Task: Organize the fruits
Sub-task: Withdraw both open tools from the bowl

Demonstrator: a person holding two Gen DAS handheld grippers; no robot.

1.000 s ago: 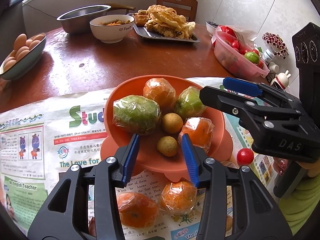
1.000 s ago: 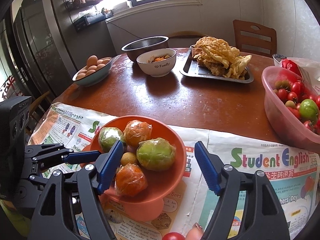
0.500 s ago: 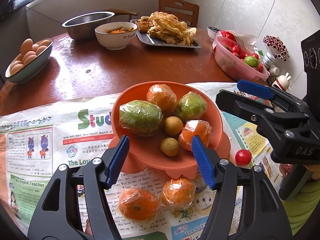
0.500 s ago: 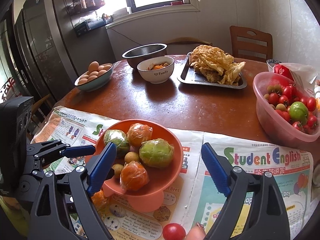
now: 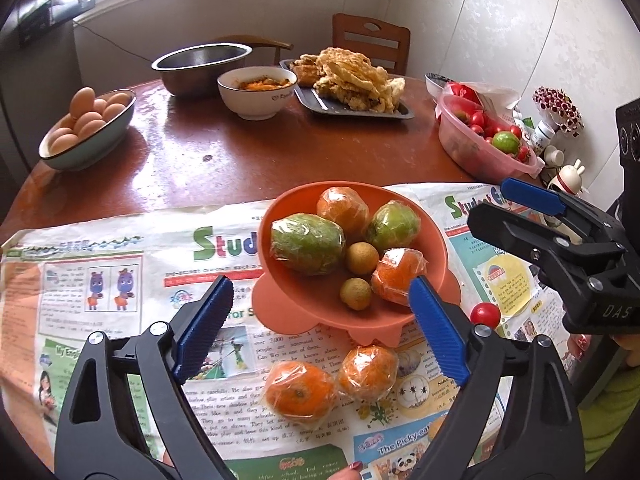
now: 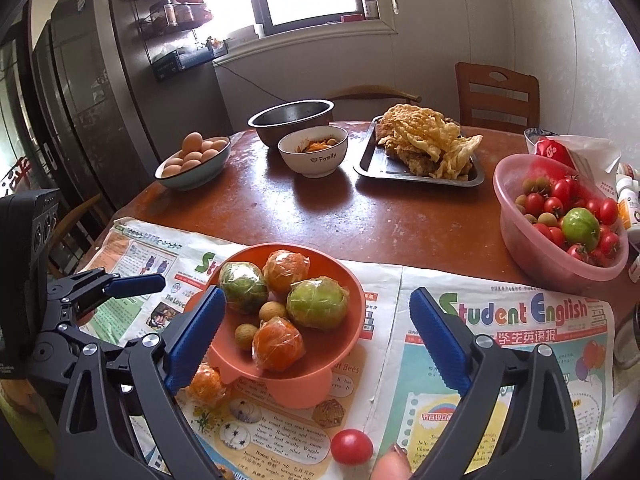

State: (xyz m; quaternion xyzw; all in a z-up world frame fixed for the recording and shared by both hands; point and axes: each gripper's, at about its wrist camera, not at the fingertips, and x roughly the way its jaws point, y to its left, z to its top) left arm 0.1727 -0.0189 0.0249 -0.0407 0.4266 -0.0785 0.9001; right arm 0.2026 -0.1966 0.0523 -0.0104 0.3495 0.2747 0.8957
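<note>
On the far left of the desk (image 5: pixel 248 160) sits the bowl of eggs (image 5: pixel 90 128), well away from where I'm working. Nearer me, my left gripper (image 5: pixel 320 328) hangs over the newspaper (image 5: pixel 120 280), blue pads spread wide, nothing between them. Just below its opening lie two wrapped oranges (image 5: pixel 300 394) side by side on the paper, touching each other. Right behind them stands the orange fruit bowl (image 5: pixel 434 236), holding two wrapped green fruits (image 5: pixel 307 243), two more wrapped oranges (image 5: pixel 343 209) and a pair of small brown longans (image 5: pixel 362 258) in the middle. Moving right, one loose cherry tomato (image 5: pixel 485 314) rests on the newspaper just beside the bowl's base. Over there my right gripper (image 6: pixel 318 344) is also wide apart and empty, its left pad level with the bowl's rim, and the tomato sits low in front of it. Far right, the pink plastic basin (image 6: pixel 516 232) is packed with cherry tomatoes, longans and one green tomato. At the back, a steel mixing bowl (image 5: pixel 200 66), a white bowl (image 5: pixel 256 100) and a tray of fried food (image 5: pixel 352 80).
</note>
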